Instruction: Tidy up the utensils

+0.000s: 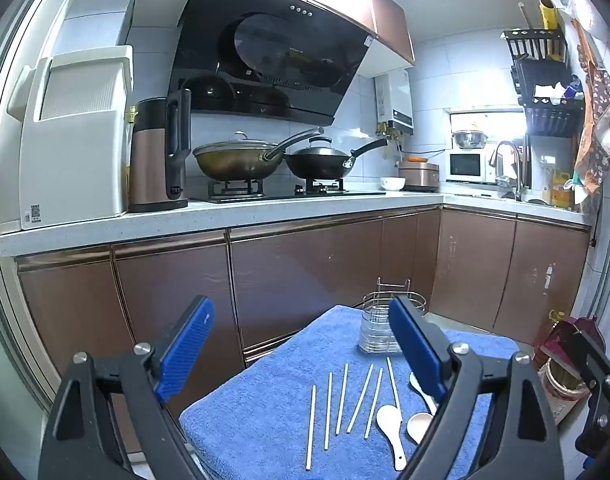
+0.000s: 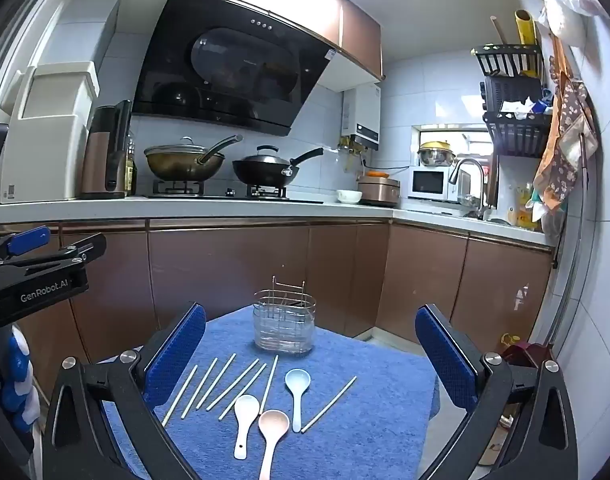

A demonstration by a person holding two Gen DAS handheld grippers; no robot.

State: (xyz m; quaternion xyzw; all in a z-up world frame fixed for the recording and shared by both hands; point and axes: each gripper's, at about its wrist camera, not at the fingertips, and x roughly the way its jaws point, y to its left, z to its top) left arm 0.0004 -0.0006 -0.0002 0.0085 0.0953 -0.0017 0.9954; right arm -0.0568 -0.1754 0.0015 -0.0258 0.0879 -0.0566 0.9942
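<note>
A wire utensil holder with a clear base (image 2: pixel 284 326) stands at the far end of a blue towel (image 2: pixel 365 420); it also shows in the left wrist view (image 1: pixel 379 326). Several pale chopsticks (image 2: pixel 213 384) lie in a row on the towel, one more (image 2: pixel 329 404) apart at the right. A white spoon (image 2: pixel 244 420), a pink spoon (image 2: pixel 271 436) and a light blue spoon (image 2: pixel 297 394) lie near them. The chopsticks (image 1: pixel 337 404) and white spoon (image 1: pixel 393 428) show in the left wrist view. My left gripper (image 1: pixel 301 344) and right gripper (image 2: pixel 311 348) are open and empty, above the towel's near side.
Brown cabinets (image 2: pixel 225 264) and a white counter (image 2: pixel 185 204) with two woks (image 2: pixel 261 170), a kettle (image 1: pixel 157 152) and a sink tap (image 2: pixel 467 176) lie behind. Jars and bags (image 1: pixel 561 376) stand on the floor at the right.
</note>
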